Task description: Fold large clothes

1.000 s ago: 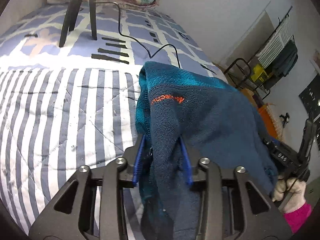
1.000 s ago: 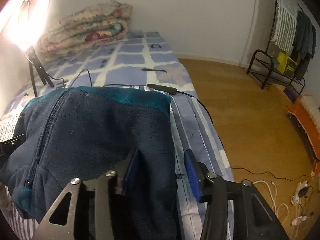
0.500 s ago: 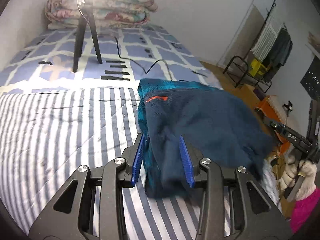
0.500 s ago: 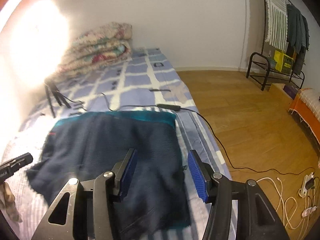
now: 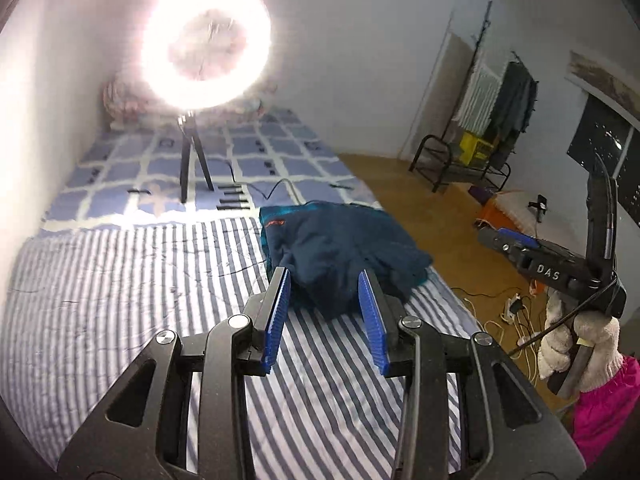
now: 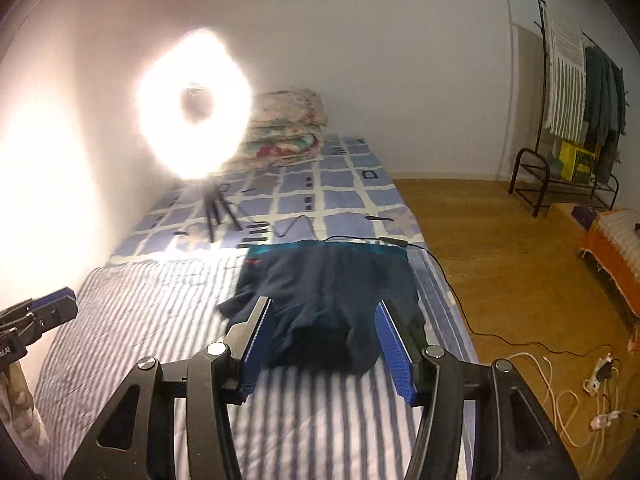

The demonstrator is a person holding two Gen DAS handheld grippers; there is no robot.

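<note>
A dark navy fleece jacket (image 5: 336, 248) with teal lining and an orange logo lies folded in a loose bundle on the striped bed cover (image 5: 120, 288). It also shows in the right wrist view (image 6: 332, 296). My left gripper (image 5: 326, 316) is open and empty, raised just short of the jacket's near edge. My right gripper (image 6: 326, 344) is open and empty, above the jacket's near edge. The right gripper also shows in the left wrist view (image 5: 516, 242), off the bed's right side. The left gripper's tip shows in the right wrist view (image 6: 52, 306).
A bright ring light on a tripod (image 5: 192, 176) stands on the checked blue bedding behind the jacket, its cable (image 6: 400, 242) trailing off the bed. Folded quilts (image 6: 288, 128) lie by the wall. Wooden floor, a clothes rack (image 6: 576, 120) and cables (image 6: 580, 392) are at the right.
Both grippers let go of the jacket, opened wider and pulled back and up. The jacket dropped onto the bed and now lies there in a folded bundle.
</note>
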